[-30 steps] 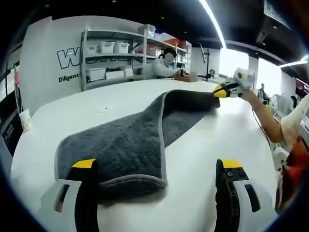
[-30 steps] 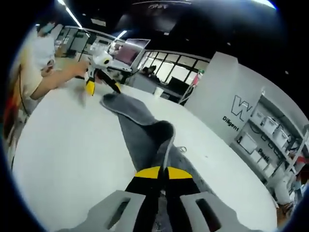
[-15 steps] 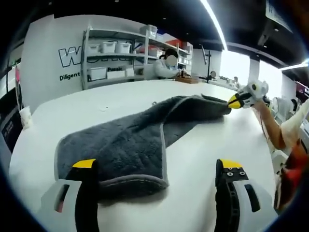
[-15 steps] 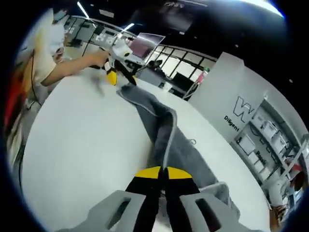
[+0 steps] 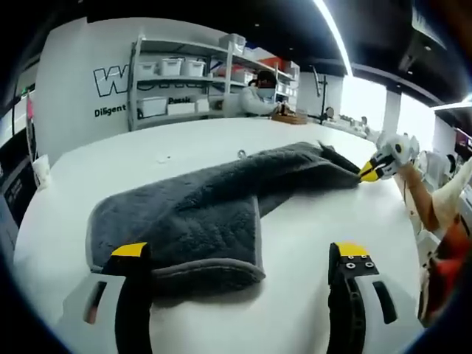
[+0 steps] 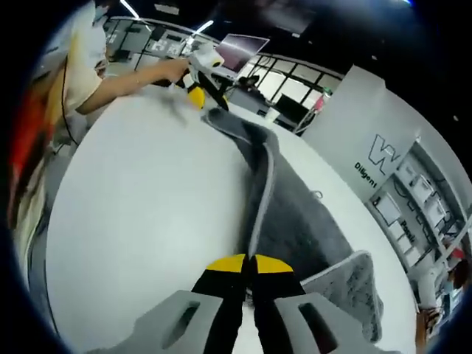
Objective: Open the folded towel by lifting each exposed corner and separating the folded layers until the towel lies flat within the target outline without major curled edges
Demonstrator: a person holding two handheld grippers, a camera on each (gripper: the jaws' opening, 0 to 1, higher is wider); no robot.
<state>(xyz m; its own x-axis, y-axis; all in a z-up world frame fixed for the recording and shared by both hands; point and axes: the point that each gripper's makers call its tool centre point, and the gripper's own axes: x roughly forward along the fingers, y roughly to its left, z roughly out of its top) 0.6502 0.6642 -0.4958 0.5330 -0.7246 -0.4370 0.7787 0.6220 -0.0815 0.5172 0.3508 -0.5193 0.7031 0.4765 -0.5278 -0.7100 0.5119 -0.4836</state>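
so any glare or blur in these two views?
Left gripper view: ceiling light strip and window blown out, towel sharp. Right gripper view: towel fairly sharp, person's arm soft near the rim, strong fisheye bending of the table.

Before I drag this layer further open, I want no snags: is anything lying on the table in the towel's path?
Nothing visible does. The right gripper is shut on the grey towel edge, and the white table beside the towel is bare. The left gripper stands open at the near folded end.
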